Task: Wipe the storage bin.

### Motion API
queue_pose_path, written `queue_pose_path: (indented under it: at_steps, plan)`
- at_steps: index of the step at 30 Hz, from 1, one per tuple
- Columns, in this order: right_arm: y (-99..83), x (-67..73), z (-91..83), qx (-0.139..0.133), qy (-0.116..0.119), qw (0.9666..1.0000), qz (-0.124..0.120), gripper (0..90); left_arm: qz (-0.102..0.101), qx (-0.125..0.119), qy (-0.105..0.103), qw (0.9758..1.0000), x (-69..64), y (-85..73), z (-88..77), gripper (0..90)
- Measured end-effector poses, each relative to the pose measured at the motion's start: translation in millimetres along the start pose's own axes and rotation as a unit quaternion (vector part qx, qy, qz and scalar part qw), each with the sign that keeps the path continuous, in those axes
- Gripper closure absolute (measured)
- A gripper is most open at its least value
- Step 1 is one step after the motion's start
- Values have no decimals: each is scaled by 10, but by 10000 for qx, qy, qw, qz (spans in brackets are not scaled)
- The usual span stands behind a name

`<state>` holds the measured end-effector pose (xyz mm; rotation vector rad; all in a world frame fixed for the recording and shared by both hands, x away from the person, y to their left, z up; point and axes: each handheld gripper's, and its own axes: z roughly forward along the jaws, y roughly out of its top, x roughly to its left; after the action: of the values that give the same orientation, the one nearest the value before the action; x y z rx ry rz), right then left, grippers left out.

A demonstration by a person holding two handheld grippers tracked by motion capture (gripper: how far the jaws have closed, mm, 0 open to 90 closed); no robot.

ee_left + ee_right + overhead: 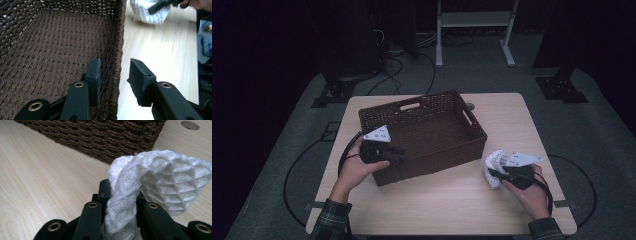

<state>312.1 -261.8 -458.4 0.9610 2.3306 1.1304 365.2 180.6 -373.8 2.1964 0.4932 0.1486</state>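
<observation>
The white waffle-weave cloth (160,182) is bunched and pinched between the jaws of the right gripper (122,202). The right gripper view shows the pads pressing a fold of the fabric from both sides, with the rest of the cloth bulging above and to the right of the jaws. In the high view the cloth (493,165) sits low over the light wooden table (437,200), just off the near right corner of the basket. Whether its lower edge touches the tabletop cannot be determined. The right gripper (498,174) points toward the basket from the right.

The brown woven basket (427,132) stands on the table, turned at an angle, with cut-out handles in its end walls. Its interior is bare weave.

The left gripper (113,75) straddles a side wall of the basket (118,50): one jaw is inside the basket, the other outside over the table. The jaws stand apart, with a clear gap between the outer pad and the wall. Contact between the inner pad and the weave cannot be confirmed. In the high view the left gripper (399,152) is at the near left corner of the basket.

A round hole (190,125) is cut in the tabletop beyond the basket.
</observation>
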Motion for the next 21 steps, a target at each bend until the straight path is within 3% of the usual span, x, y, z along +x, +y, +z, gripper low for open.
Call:
queue_pose_path:
  at_steps: [3, 13, 16, 21]
  plan:
    - [1, 2, -2, 5, 6, 10000, -10, 761, 14, 113, 72, 9999, 39, -33, 22, 630]
    - [-3, -6, -6, 0, -5, 10000, -16, 761, -157, -157, -335, 9992, 114, -139, -33, 735]
    - [-1, -7, -8, -5, -12, 10000, -19, 762, -79, 59, -402, 9991, 89, -151, 10, 795]
    - [-1, -3, -5, 1, -11, 10000, -10, 761, -87, 53, -348, 9993, 57, -133, 32, 822]
